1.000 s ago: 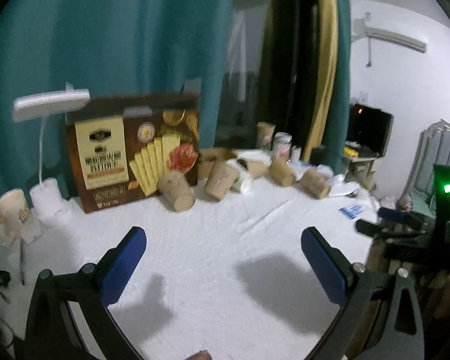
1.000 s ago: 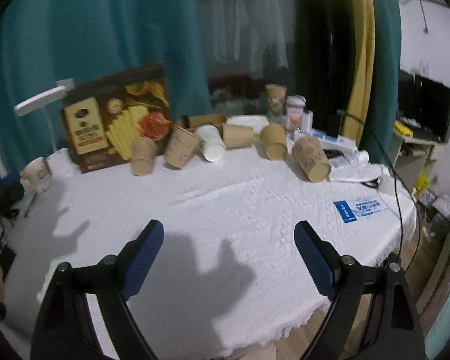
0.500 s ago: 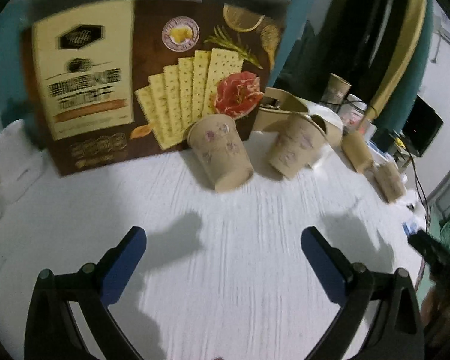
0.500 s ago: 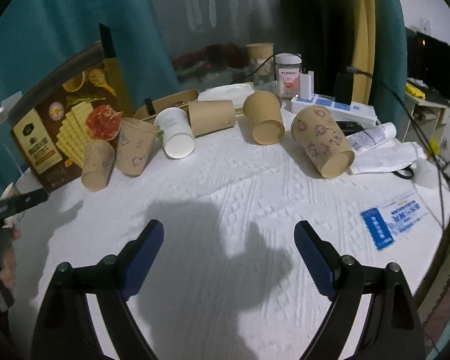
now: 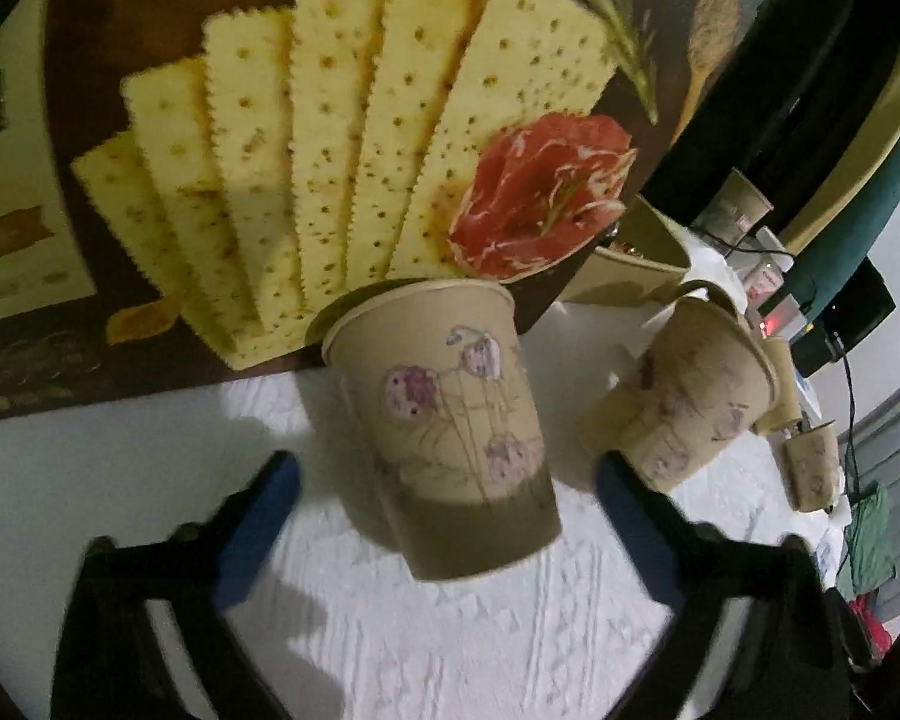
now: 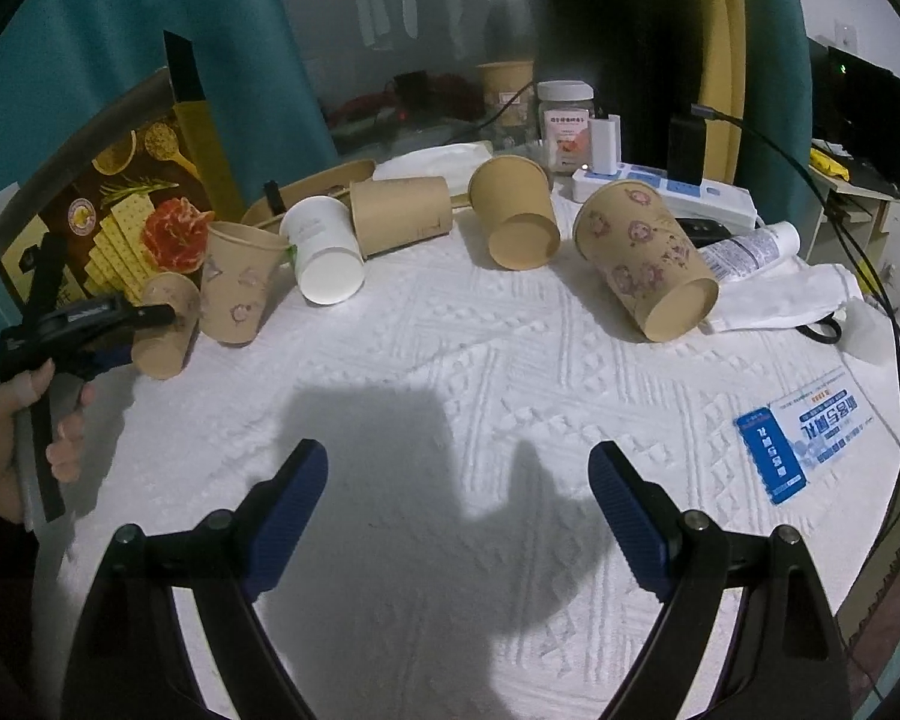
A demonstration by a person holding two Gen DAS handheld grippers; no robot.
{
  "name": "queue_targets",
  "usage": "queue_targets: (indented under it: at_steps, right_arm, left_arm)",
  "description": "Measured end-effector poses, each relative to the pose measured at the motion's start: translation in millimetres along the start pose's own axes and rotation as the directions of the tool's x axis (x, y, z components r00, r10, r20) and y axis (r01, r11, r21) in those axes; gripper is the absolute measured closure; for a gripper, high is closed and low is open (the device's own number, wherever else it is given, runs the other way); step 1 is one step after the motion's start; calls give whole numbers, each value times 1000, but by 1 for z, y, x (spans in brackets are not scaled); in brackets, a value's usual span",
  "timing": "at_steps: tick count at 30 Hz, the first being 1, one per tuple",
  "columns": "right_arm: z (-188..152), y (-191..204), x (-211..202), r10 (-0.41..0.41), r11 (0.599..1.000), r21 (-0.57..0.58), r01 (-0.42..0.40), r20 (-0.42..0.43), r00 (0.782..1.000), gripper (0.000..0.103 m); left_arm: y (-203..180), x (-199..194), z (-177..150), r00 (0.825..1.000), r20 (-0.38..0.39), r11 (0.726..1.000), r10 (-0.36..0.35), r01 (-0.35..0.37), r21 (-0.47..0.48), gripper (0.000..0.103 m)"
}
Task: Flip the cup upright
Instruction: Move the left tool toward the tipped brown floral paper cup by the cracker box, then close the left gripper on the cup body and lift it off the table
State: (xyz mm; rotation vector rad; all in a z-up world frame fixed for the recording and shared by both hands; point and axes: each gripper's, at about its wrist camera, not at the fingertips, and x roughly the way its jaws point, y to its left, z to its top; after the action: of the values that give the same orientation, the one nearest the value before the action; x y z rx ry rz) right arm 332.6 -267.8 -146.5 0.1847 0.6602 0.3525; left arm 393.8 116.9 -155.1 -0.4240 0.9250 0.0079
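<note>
A tan paper cup with purple flowers (image 5: 450, 444) lies tipped against the cracker box (image 5: 330, 138), mouth toward the box, base toward me. My left gripper (image 5: 444, 504) is open, its blue fingers on either side of the cup's base, not touching. The same cup (image 6: 165, 324) and the left gripper (image 6: 108, 330) show at the left of the right wrist view. My right gripper (image 6: 456, 504) is open and empty over the white tablecloth (image 6: 450, 396).
Several more paper cups lie tipped in a row: a flowered one (image 6: 240, 288), a white one (image 6: 324, 258), plain tan ones (image 6: 402, 213) (image 6: 516, 210), a large flowered one (image 6: 642, 258). A power strip (image 6: 666, 192), jar (image 6: 564, 120), tube (image 6: 750, 249) and blue card (image 6: 804, 438) sit right.
My left gripper has moved in close to the flowered cup by the cracker box, so the cup now sits between its open fingers. My right gripper has edged forward slightly.
</note>
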Motion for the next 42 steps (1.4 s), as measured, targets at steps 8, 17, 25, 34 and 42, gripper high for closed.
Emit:
queue_targets:
  at_steps: [8, 17, 25, 34, 42]
  right_arm:
    - [-7, 8, -23, 11, 1000, -4, -11, 9, 1000, 16]
    - [-44, 17, -65, 52, 998, 22, -52, 19, 998, 16]
    - [-95, 27, -98, 66, 998, -2, -66, -18, 998, 16]
    - [-126, 24, -114, 84, 996, -1, -84, -49, 995, 16]
    - [-127, 20, -114, 70, 998, 7, -69, -63, 996, 16]
  left_arm:
    - [7, -22, -16, 999, -16, 999, -40, 40, -27, 43]
    - [-22, -109, -96, 992, -11, 991, -126, 126, 39, 43]
    - [-44, -156, -187, 971, -66, 972, -229, 232, 26, 43]
    - [-72, -154, -239, 961, -139, 968, -238, 246, 40, 43]
    - [-71, -131, -249, 951, -210, 972, -228, 234, 2, 41]
